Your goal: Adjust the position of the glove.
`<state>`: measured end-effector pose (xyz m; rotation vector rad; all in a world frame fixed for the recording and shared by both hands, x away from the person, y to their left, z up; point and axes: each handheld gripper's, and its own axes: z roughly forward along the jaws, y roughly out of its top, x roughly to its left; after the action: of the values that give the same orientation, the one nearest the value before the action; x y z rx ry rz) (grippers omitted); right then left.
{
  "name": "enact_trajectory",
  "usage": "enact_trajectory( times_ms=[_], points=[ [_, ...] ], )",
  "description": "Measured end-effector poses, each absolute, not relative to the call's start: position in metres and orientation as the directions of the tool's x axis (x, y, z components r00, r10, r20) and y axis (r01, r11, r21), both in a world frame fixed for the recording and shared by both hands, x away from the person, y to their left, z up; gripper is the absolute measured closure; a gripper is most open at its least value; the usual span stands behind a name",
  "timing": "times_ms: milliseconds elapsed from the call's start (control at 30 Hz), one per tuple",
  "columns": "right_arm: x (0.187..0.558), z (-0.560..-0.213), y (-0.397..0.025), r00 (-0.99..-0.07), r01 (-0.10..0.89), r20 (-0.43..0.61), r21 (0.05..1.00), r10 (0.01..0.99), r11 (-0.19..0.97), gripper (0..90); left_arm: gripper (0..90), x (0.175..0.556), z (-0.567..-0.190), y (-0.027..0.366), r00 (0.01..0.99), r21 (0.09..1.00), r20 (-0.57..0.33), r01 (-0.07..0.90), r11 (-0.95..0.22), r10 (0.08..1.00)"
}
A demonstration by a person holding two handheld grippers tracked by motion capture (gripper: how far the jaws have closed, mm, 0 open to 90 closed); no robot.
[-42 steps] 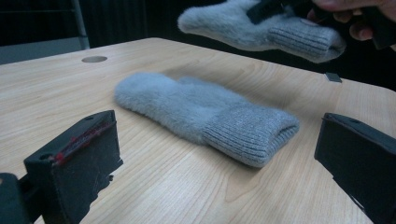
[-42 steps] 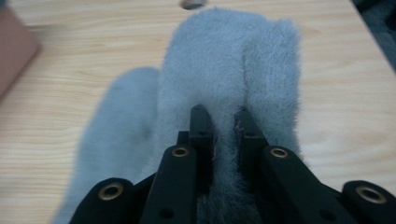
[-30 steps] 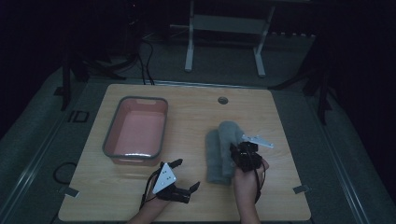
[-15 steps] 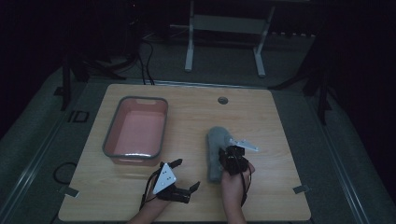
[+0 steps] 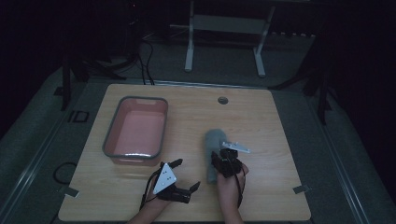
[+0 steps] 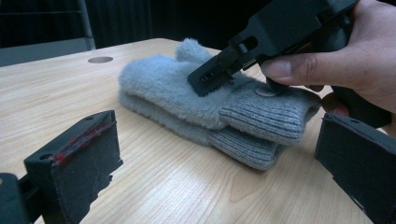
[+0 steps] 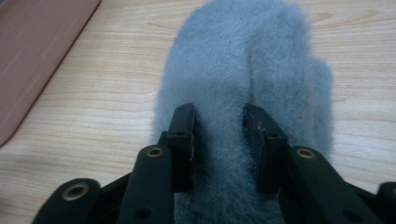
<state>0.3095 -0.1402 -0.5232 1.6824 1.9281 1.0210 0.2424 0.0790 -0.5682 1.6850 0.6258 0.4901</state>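
While my right hand-held gripper is pinching a fold of the top grey mitten, its jaws sinking into the fleece, the stacked pair of mittens is lying on the wooden bench, right of the pink tub. My left hand-held gripper is resting beside them, jaws spread and holding nothing.

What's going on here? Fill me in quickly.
A person works at a wooden table with a gripper in each hand. The right gripper has its jaws pressed into a pair of stacked grey mittens, pinching the fleece. The left gripper hangs open beside them, holding nothing. A pink tub sits apart.
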Motion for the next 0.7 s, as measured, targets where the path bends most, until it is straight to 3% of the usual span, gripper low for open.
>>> enact_trajectory(
  times_ms=[200,333,367,500,700],
  points=[
    [0.308,-0.499,-0.154,-0.265,0.643,0.215,0.766,0.940,0.007,50.6,0.4,0.243,-0.568,0.079,0.767,0.980,-0.020,0.143,-0.140,0.641],
    [0.317,-0.484,-0.166,-0.323,0.616,0.187,0.786,0.928,0.056,42.5,0.4,0.243,-0.568,0.079,0.763,0.979,-0.016,0.142,-0.143,0.647],
    [0.320,-0.484,-0.169,-0.339,0.612,0.176,0.787,0.924,0.074,37.1,0.4,0.242,-0.568,0.079,0.762,0.979,-0.015,0.142,-0.144,0.648],
    [0.332,-0.490,-0.182,-0.380,0.642,0.211,0.761,0.900,0.093,29.0,0.4,0.243,-0.568,0.079,0.746,0.979,-0.029,0.154,-0.130,0.665],
    [0.340,-0.499,-0.202,-0.454,0.661,0.212,0.732,0.865,0.167,25.2,0.4,0.243,-0.568,0.078,0.753,0.979,-0.022,0.150,-0.138,0.658]
  ],
)
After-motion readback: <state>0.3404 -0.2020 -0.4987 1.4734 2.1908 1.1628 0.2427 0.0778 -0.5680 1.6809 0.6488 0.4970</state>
